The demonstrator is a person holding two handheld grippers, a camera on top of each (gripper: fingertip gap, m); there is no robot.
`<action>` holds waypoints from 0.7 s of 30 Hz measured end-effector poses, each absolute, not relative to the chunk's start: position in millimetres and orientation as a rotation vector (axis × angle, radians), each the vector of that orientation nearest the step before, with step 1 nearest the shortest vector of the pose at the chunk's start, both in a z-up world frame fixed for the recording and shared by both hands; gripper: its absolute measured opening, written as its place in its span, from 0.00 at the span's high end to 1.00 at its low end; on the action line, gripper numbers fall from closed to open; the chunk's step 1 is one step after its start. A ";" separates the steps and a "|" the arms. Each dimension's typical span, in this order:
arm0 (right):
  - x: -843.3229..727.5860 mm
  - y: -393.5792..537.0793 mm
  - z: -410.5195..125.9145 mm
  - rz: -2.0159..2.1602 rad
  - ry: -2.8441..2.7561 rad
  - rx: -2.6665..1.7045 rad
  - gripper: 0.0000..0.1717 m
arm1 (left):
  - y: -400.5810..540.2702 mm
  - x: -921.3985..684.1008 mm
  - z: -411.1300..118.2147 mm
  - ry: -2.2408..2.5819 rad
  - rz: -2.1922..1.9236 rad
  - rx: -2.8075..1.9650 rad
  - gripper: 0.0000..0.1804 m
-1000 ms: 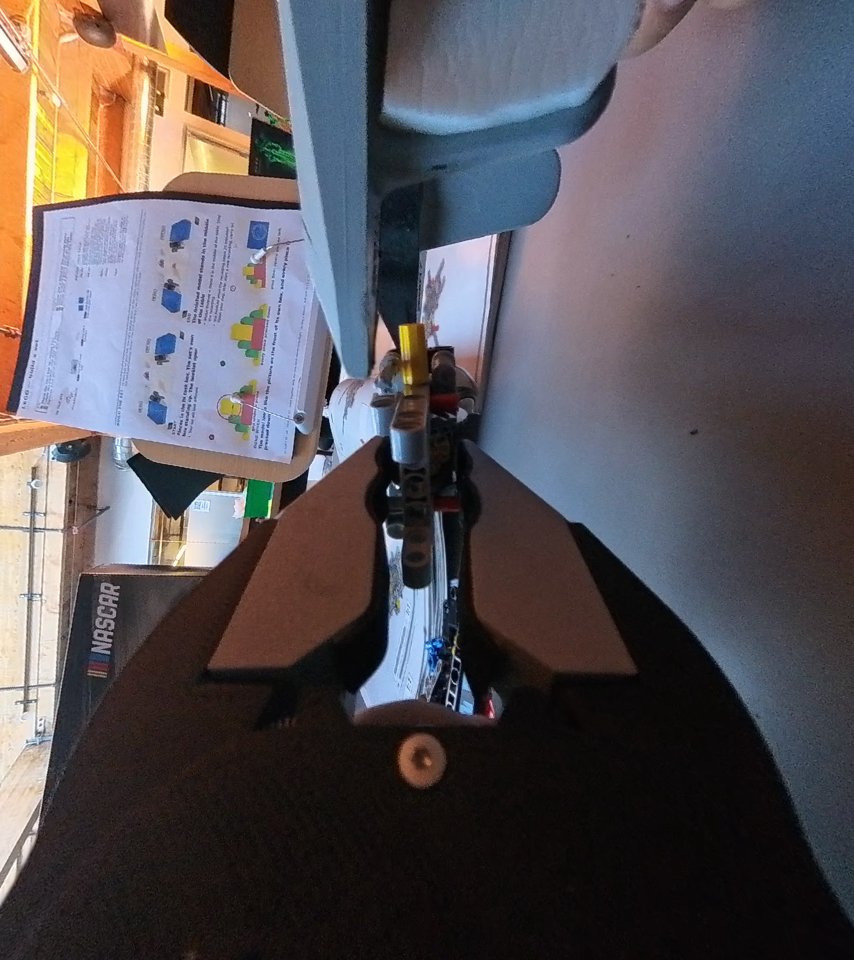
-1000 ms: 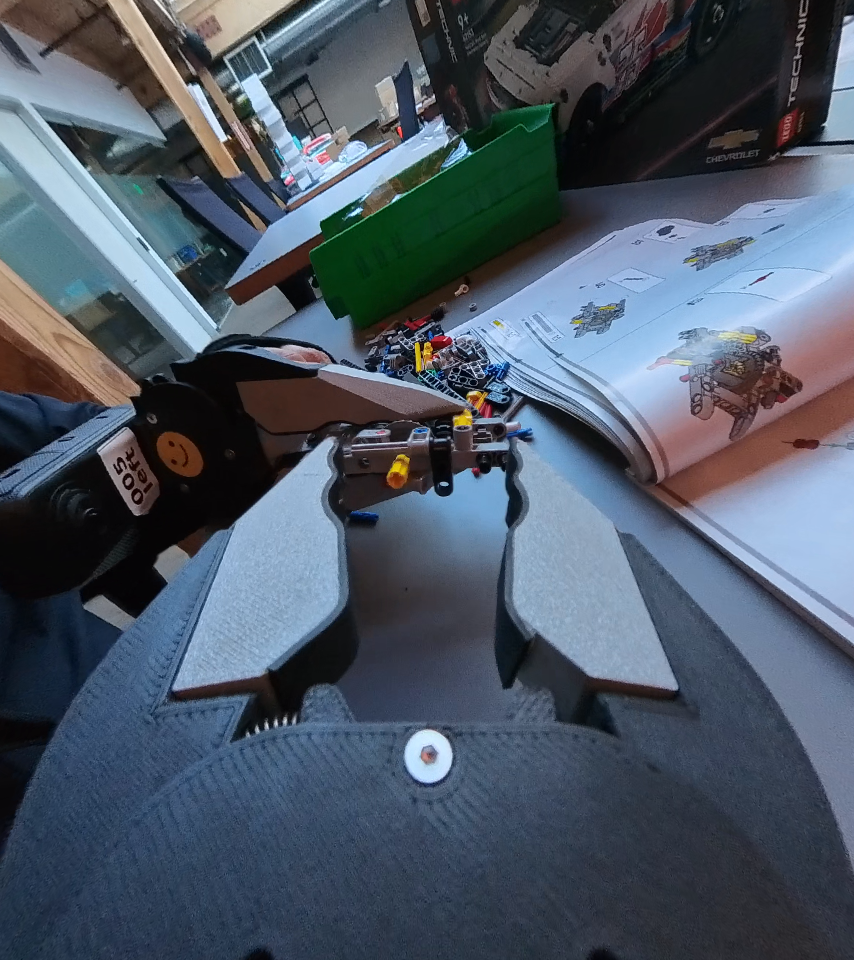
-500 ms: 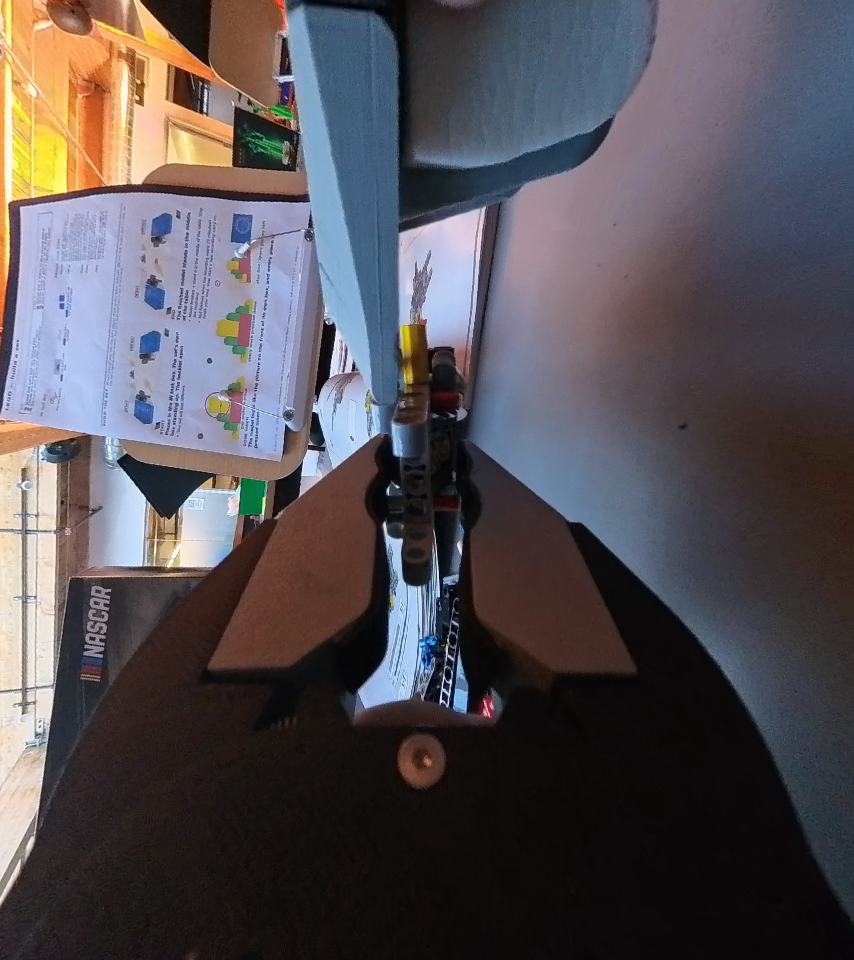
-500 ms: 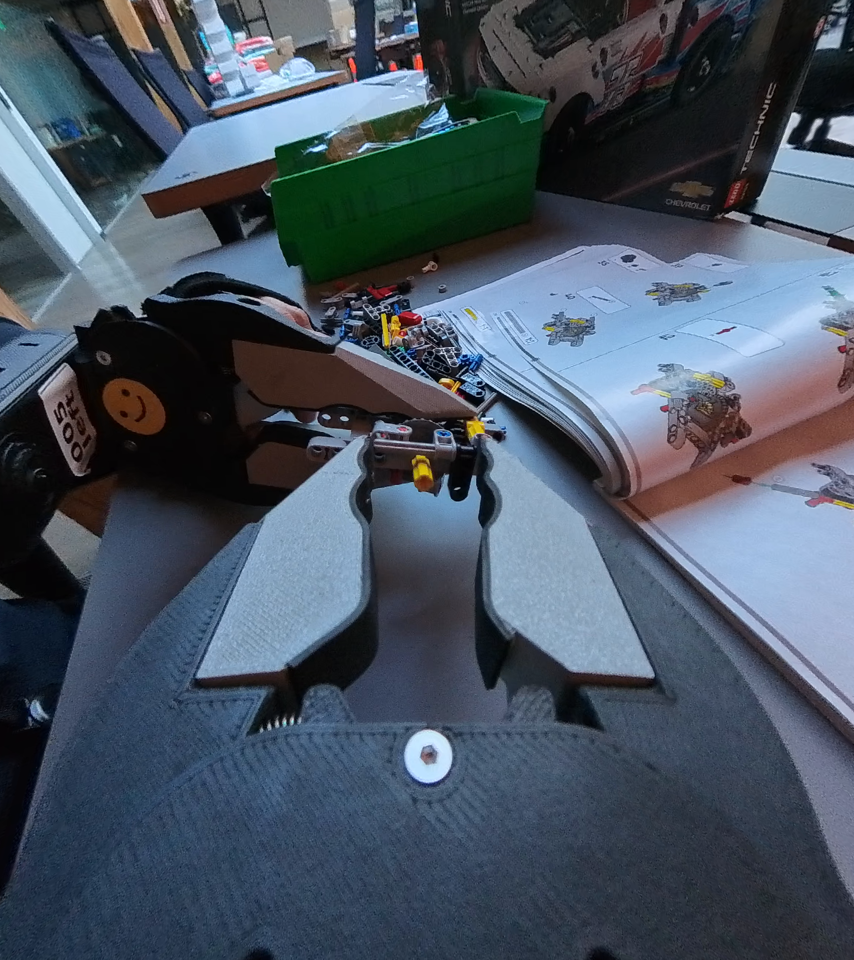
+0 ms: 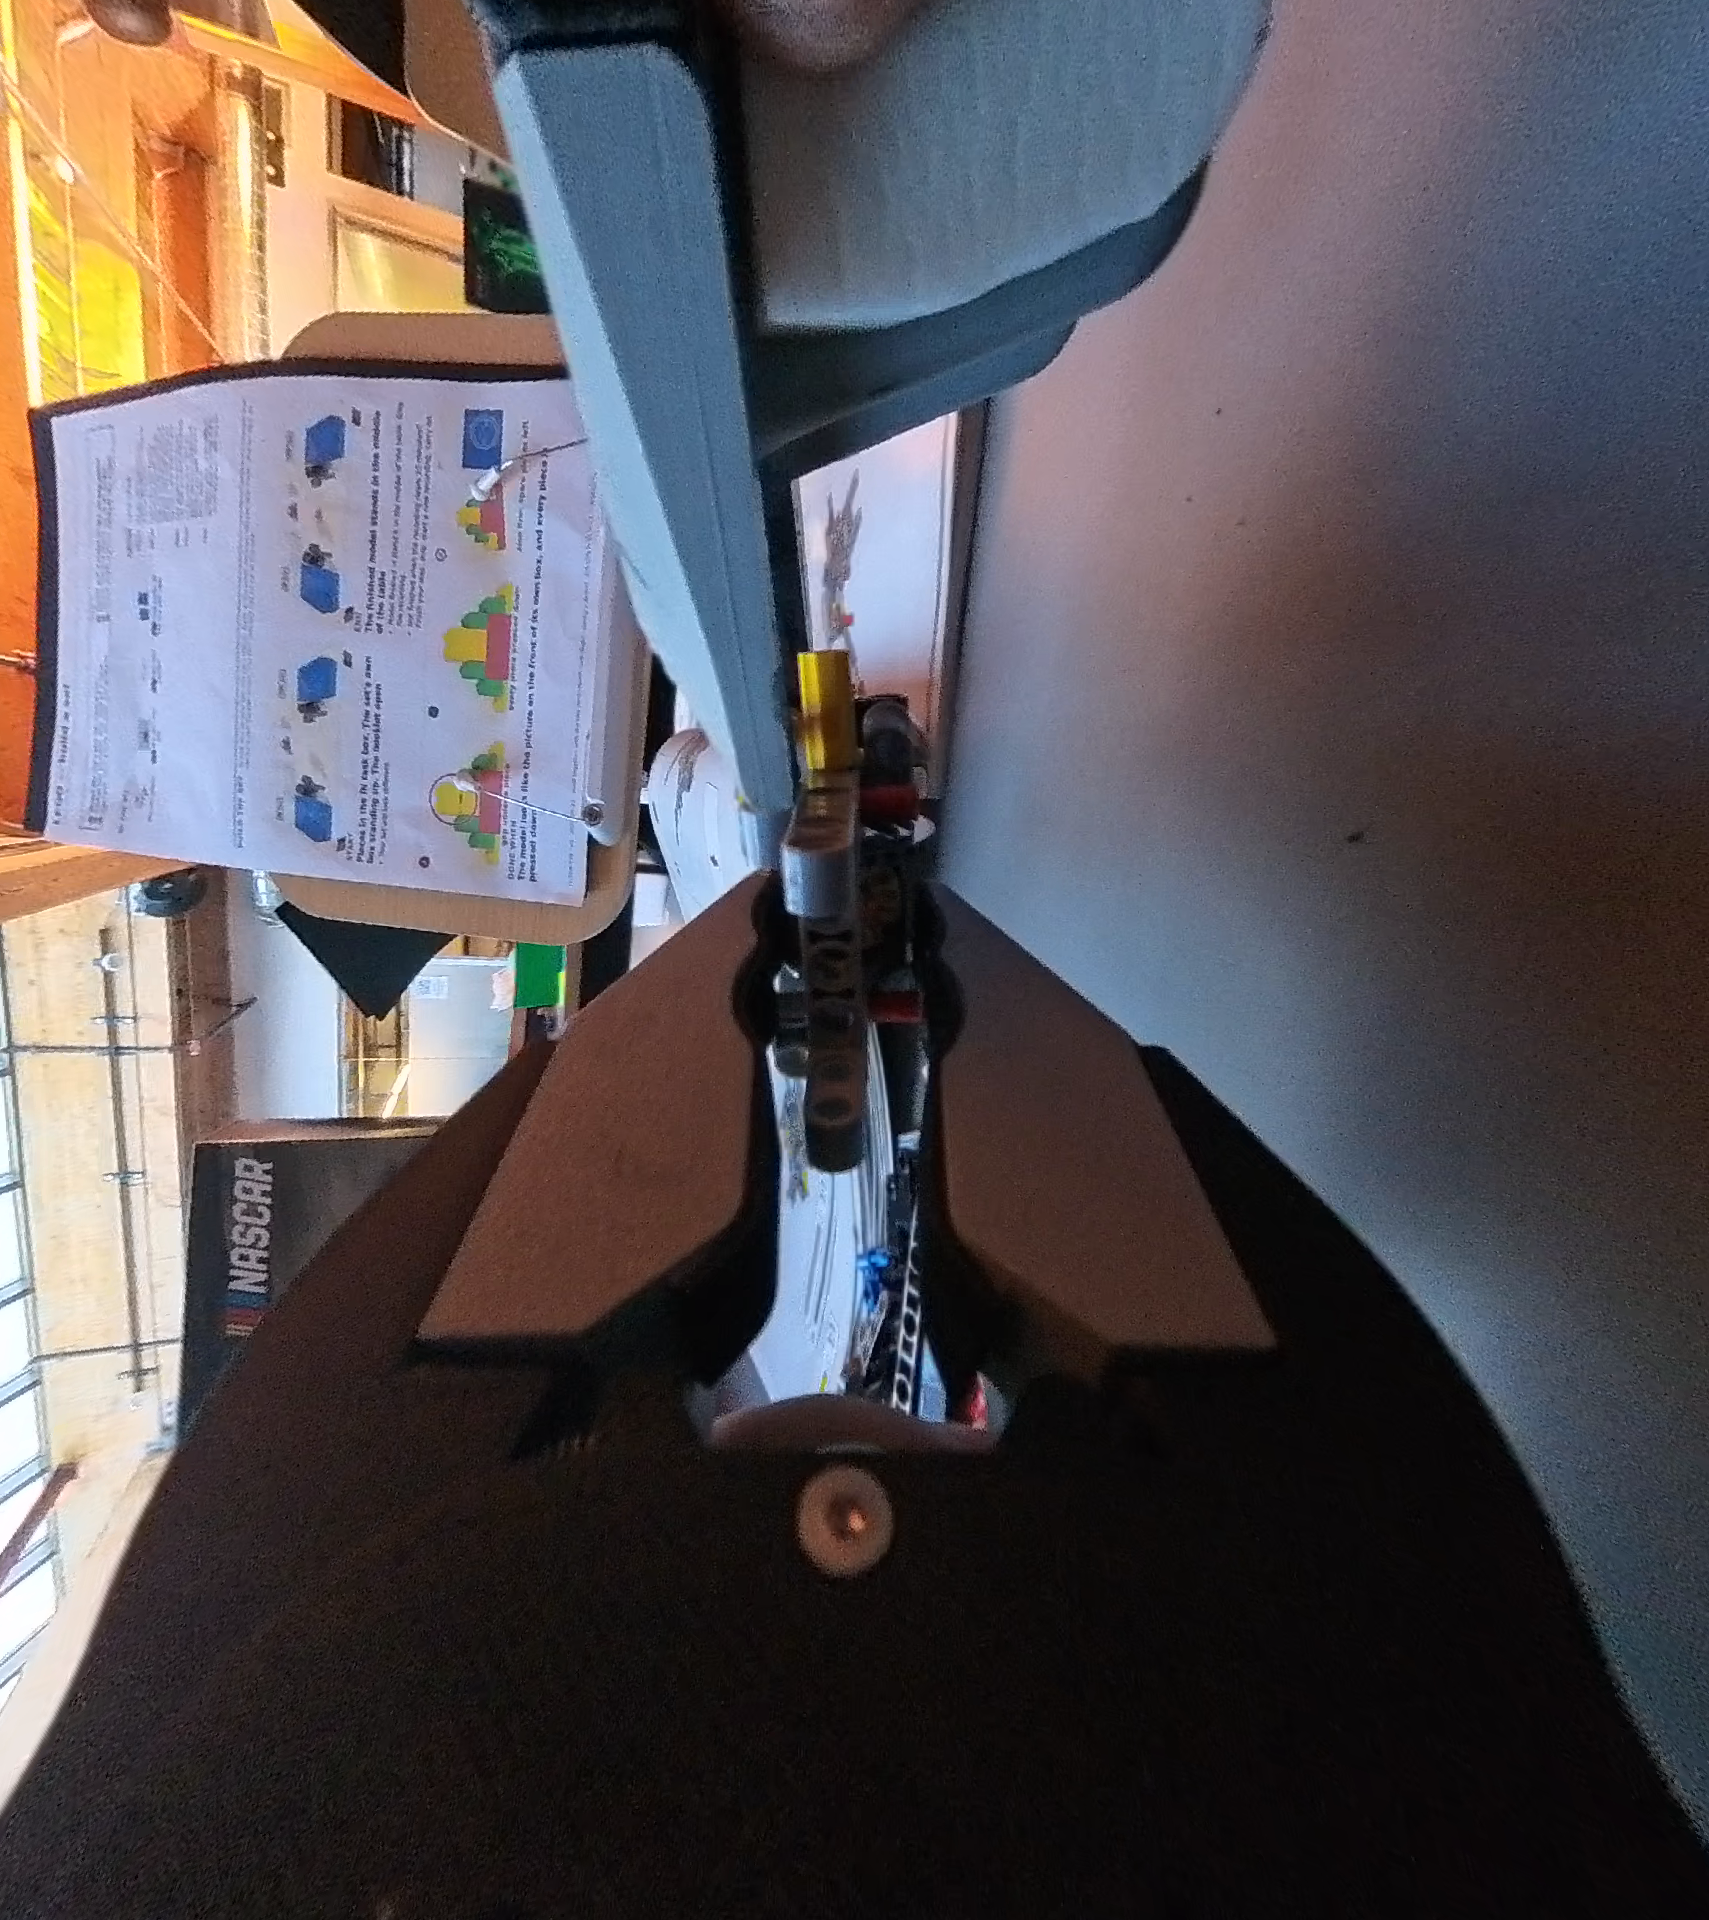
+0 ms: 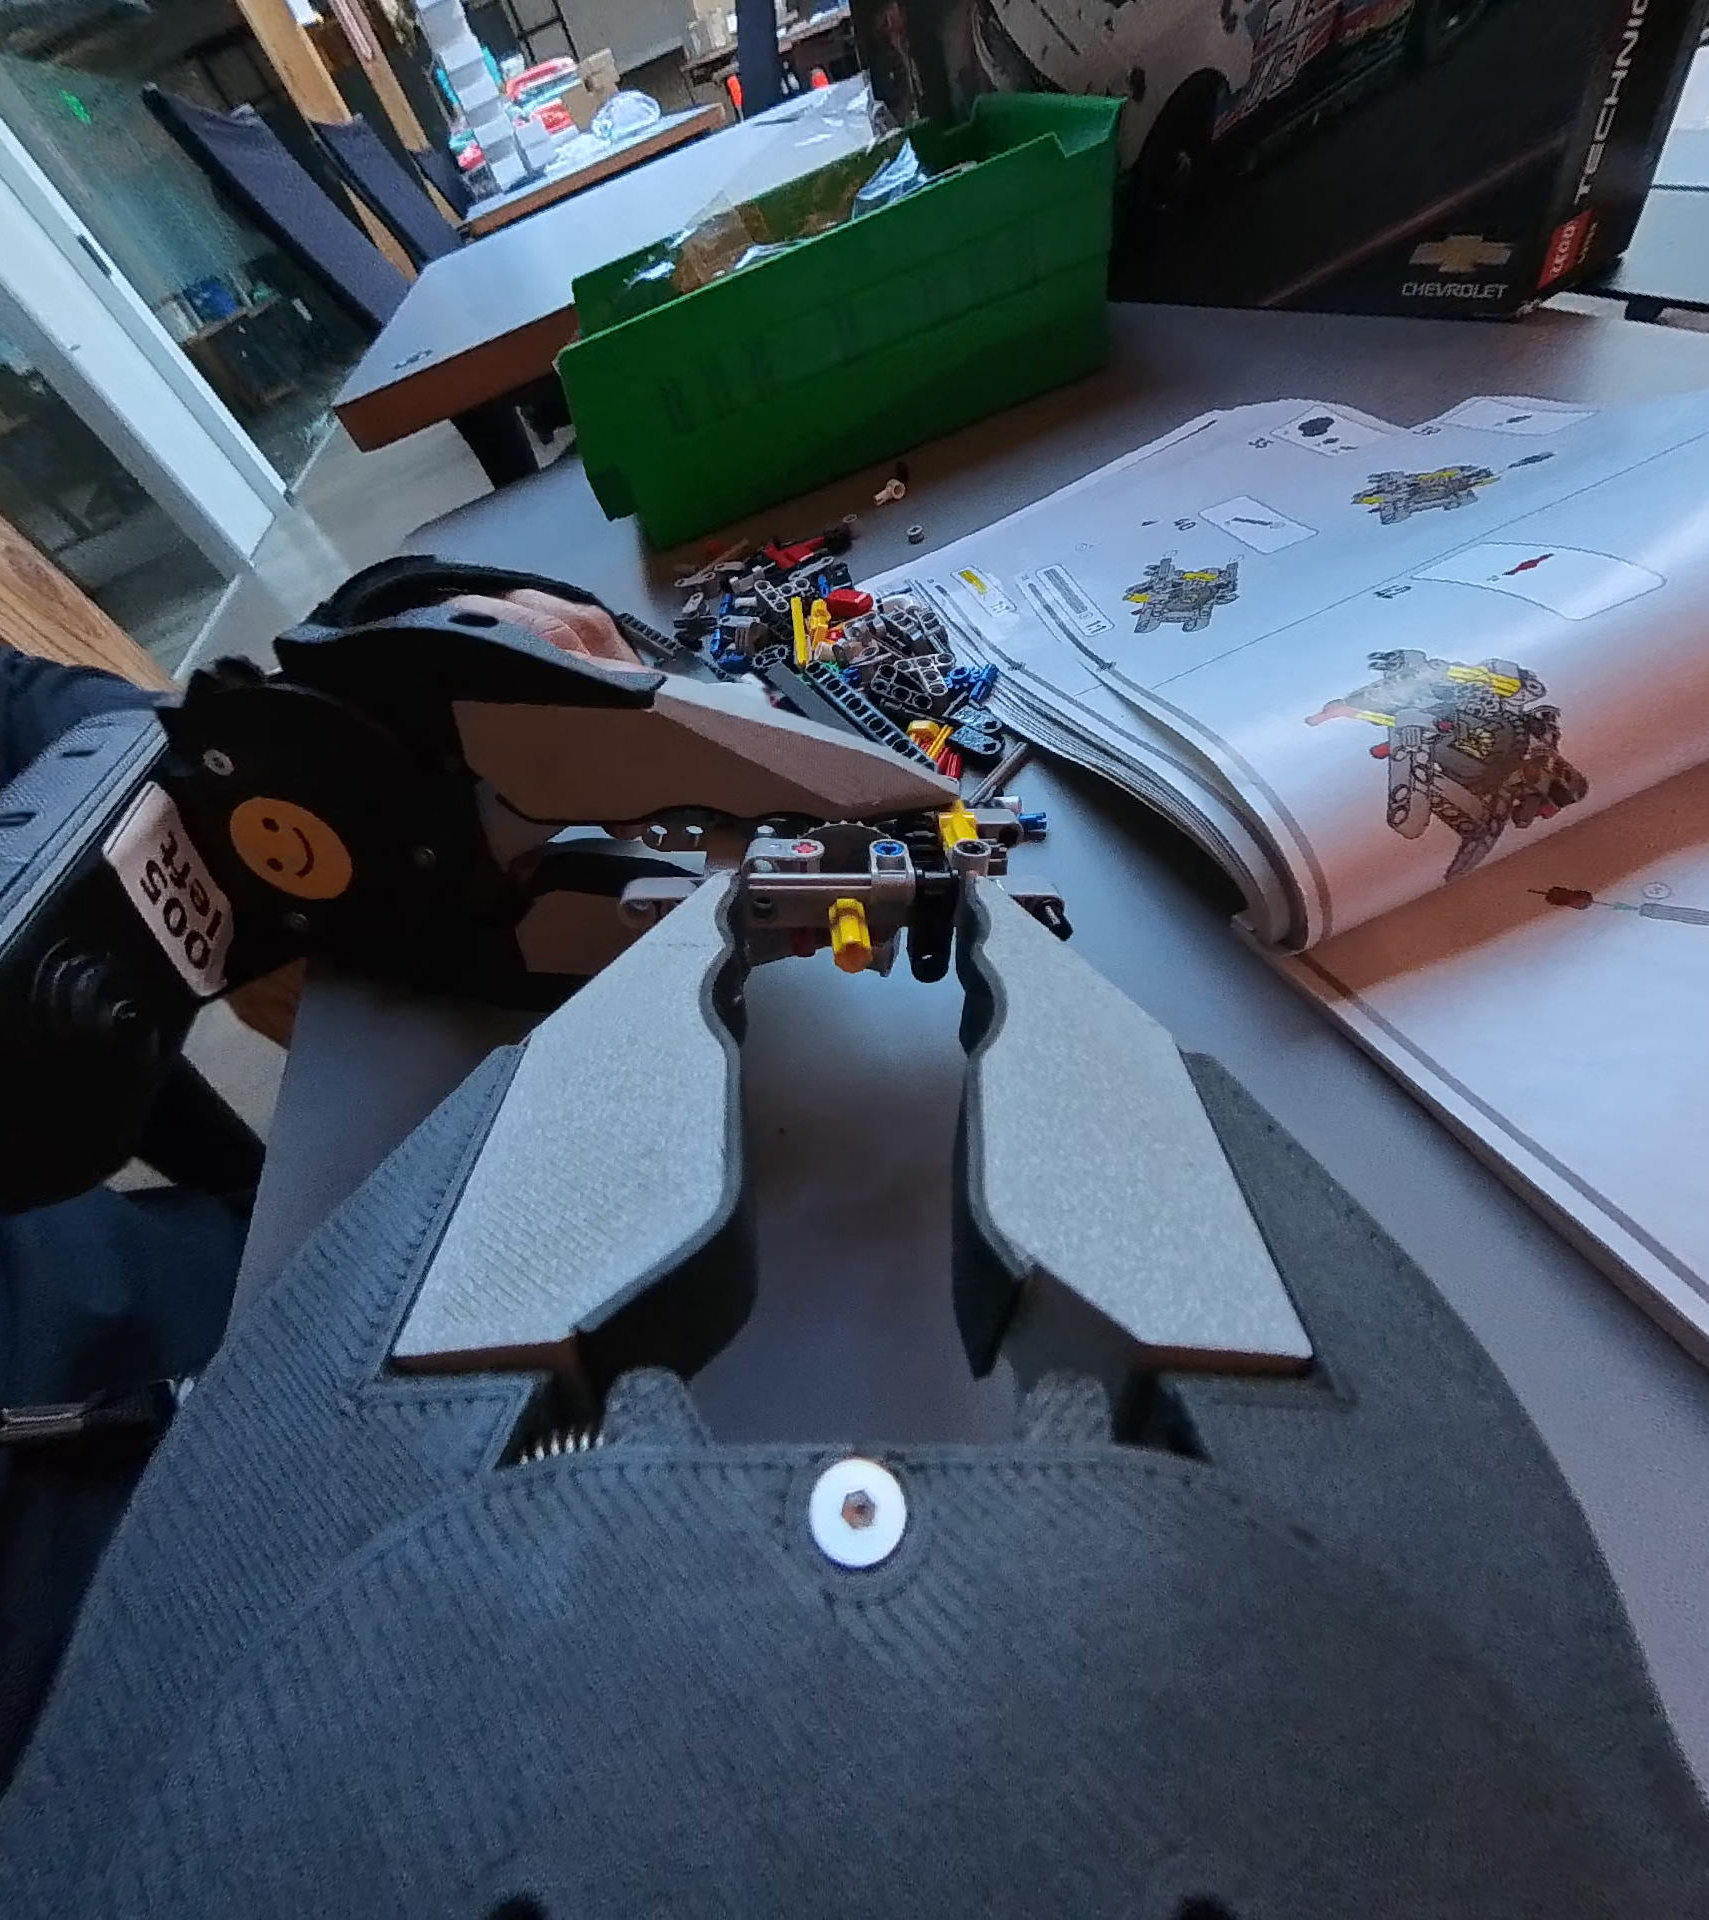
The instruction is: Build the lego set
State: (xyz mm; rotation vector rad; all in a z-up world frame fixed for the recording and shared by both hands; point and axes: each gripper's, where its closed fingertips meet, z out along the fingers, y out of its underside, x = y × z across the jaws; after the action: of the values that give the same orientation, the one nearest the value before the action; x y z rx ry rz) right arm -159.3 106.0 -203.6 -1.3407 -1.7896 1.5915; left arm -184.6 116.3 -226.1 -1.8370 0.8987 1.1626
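Fingers of the left gripper point(image 5: 845, 935) clamp a grey brick assembly point(image 6: 850, 894) between narrowly parted pads. Right gripper point(image 6: 845, 925) fingertips, partly open, press both its sides, left gripper alongside.

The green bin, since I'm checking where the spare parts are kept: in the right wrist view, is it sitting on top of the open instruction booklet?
No. The green bin stands on the grey table, apart from the open instruction booklet.

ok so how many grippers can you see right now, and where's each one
2. The left gripper comes in from the left, clamped on the small grey brick assembly above the table. The right gripper reaches in from the near side, its fingers closed on that same assembly.
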 end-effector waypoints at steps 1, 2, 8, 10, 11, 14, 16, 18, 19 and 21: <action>-159.0 105.8 -202.7 1.598 -1.790 -1.338 0.79 | 115.8 -183.2 -224.6 0.898 1.169 -1.829 0.88; -158.2 105.6 -201.2 1.606 -1.793 -1.327 0.79 | 115.2 -181.5 -222.9 0.896 1.170 -1.821 0.88; -152.9 104.2 -191.7 1.626 -1.790 -1.333 0.80 | 113.4 -174.7 -213.0 0.874 1.189 -1.779 0.88; -151.9 105.4 -189.1 1.668 -1.782 -1.352 0.80 | 113.4 -171.4 -210.6 0.879 1.186 -1.757 0.88; -150.8 105.7 -187.9 1.692 -1.784 -1.357 0.80 | 113.3 -169.0 -209.7 0.880 1.175 -1.747 0.88; -148.1 104.7 -187.5 1.717 -1.796 -1.344 0.80 | 112.0 -168.2 -208.5 0.884 1.160 -1.733 0.88; -148.3 103.3 -185.6 1.753 -1.779 -1.335 0.80 | 111.0 -168.6 -205.7 0.872 1.157 -1.724 0.88; -149.3 103.2 -183.1 1.817 -1.750 -1.345 0.80 | 110.8 -169.4 -204.0 0.866 1.176 -1.719 0.88; -150.5 103.7 -183.9 1.844 -1.734 -1.362 0.80 | 111.1 -170.5 -205.6 0.864 1.175 -1.731 0.88; -154.6 104.7 -185.3 1.860 -1.705 -1.359 0.80 | 111.3 -174.6 -207.5 0.865 1.194 -1.742 0.88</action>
State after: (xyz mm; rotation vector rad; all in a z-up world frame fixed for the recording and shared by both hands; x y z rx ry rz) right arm -154.6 104.7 -185.3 -1.3589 -1.7054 1.8603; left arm -174.6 111.3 -207.5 -1.7422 0.8645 1.1938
